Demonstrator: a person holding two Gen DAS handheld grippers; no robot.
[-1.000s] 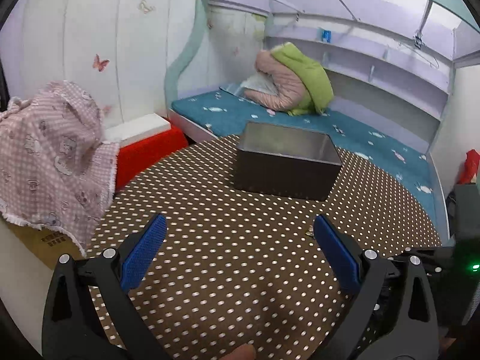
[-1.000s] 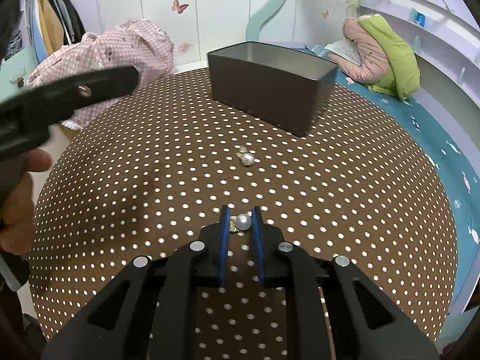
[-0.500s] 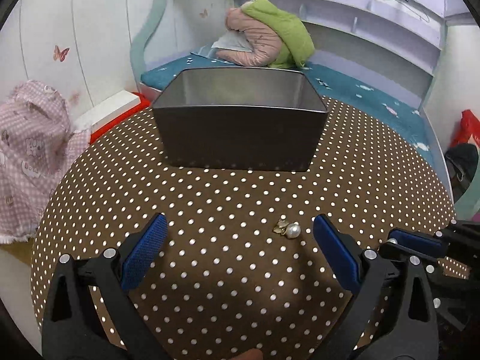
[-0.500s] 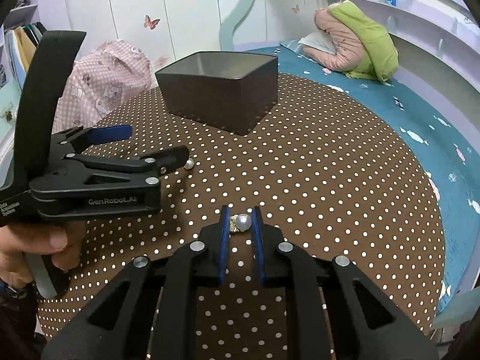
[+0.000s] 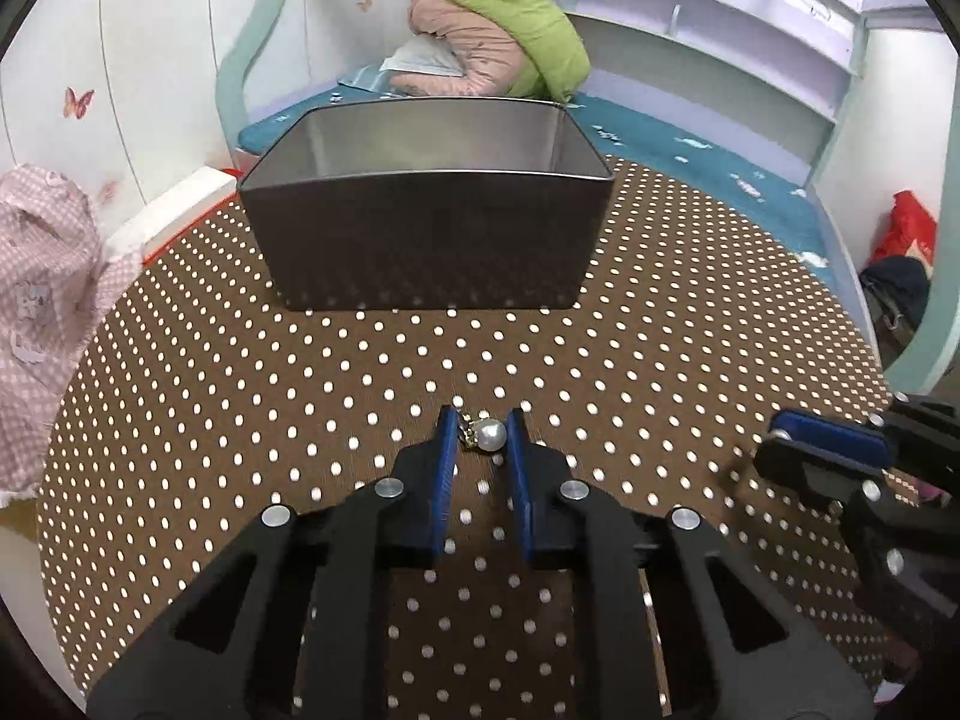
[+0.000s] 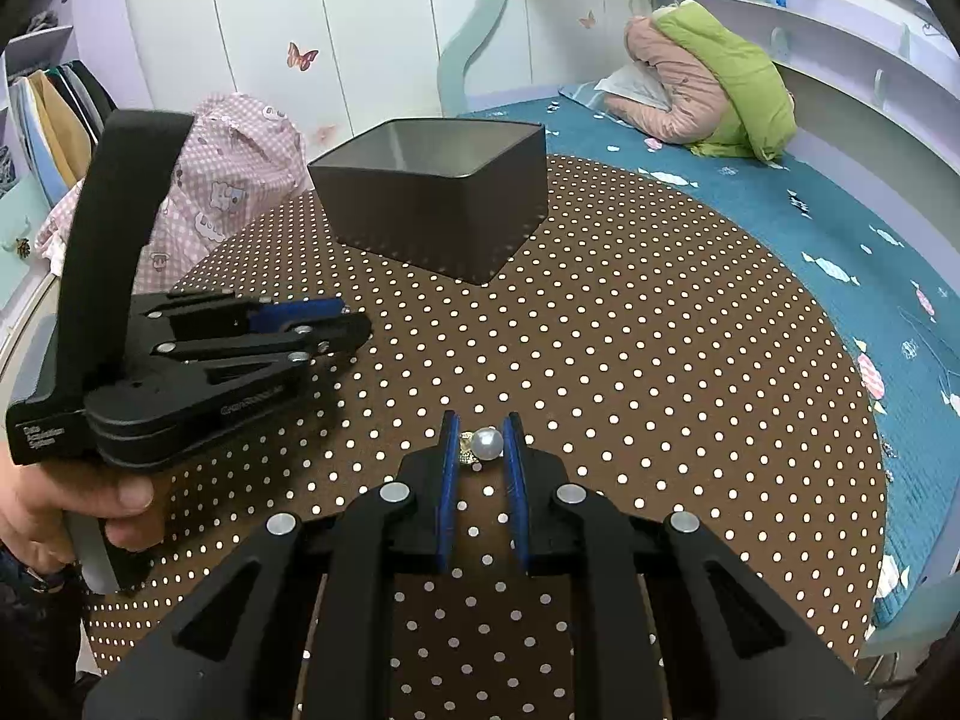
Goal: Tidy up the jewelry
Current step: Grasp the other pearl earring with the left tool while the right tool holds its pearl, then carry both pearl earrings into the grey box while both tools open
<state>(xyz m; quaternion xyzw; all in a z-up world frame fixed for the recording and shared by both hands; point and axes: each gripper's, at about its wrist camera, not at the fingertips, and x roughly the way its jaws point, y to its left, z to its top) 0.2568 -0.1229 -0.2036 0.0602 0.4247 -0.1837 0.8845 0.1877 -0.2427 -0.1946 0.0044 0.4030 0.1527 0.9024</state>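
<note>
Pearl earring, left: a pearl earring (image 5: 487, 435) with a small gold fitting lies on the table near the middle, in front of the tin, between the pads of the left gripper (image 5: 478, 435).
Left gripper: its jaws have just been closing; the pads now stand against the pearl and its gold fitting, pinching them.
Pearl earring, right: a second pearl earring (image 6: 483, 444) of the same kind sits in the right gripper (image 6: 480, 443), nearer the table's near edge, the pads pressed on pearl and fitting.
Handling: likely very light, hard and round, so the pearl may roll or squirt out of flat pads; the gold fitting looks thin and could bend. Best hold, by my judgement, is across the pearl's widest part, with gentle pressure.
Tin: an open dark metal tin (image 5: 427, 204) stands upright on the far side of the table, well apart from both earrings; no jewelry shows on the inner walls in view; its floor is hidden.
Surface: a round table under a brown cloth with white dots (image 5: 240, 372); the cloth looks soft and should stop a dropped pearl rolling far.
Room: pale walls with butterfly stickers; a pink checked cloth (image 6: 240, 162) at the left; a teal-covered bed (image 6: 750, 210) far right, with a pink and green bundle (image 6: 708, 84) on it; shelves above.
Person: a hand (image 6: 54, 510) holds the left gripper's handle at the near left.
</note>
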